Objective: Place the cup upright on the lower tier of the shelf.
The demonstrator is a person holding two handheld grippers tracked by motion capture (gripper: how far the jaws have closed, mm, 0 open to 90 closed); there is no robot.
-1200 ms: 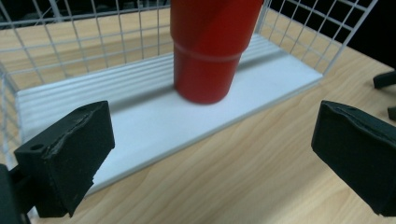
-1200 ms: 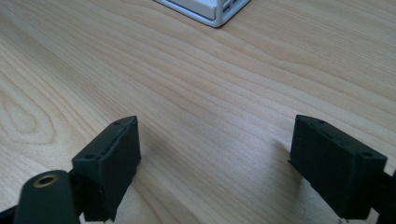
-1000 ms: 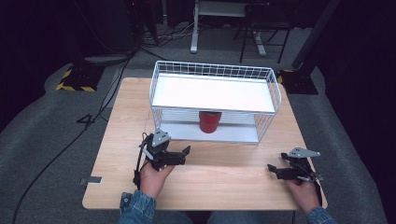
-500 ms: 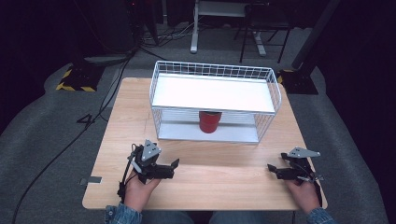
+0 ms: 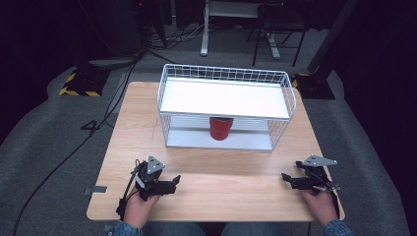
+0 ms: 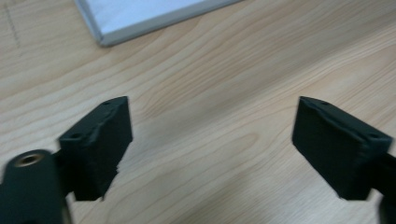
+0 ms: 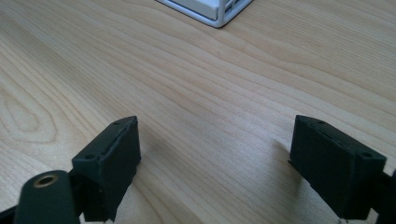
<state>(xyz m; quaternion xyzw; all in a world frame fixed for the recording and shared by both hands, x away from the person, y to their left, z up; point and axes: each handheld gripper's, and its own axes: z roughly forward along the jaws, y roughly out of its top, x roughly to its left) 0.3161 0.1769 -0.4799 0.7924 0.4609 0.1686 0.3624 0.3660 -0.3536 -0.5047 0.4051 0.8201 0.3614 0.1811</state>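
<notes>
Both the left gripper (image 5: 169,184) and right gripper (image 5: 287,180) hold fingers apart over the table (image 5: 226,191), while the wire rack's (image 5: 226,105) upper shelf half hides a red cup (image 5: 221,129).

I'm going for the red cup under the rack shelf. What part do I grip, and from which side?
Grip the red cup across its side wall, coming in level from the person's side of the wire rack. It stands upright on the lower tier, directly under the white shelf, so a top-down approach is blocked. Both tongs, left and right, are open and empty; either might serve.
</notes>
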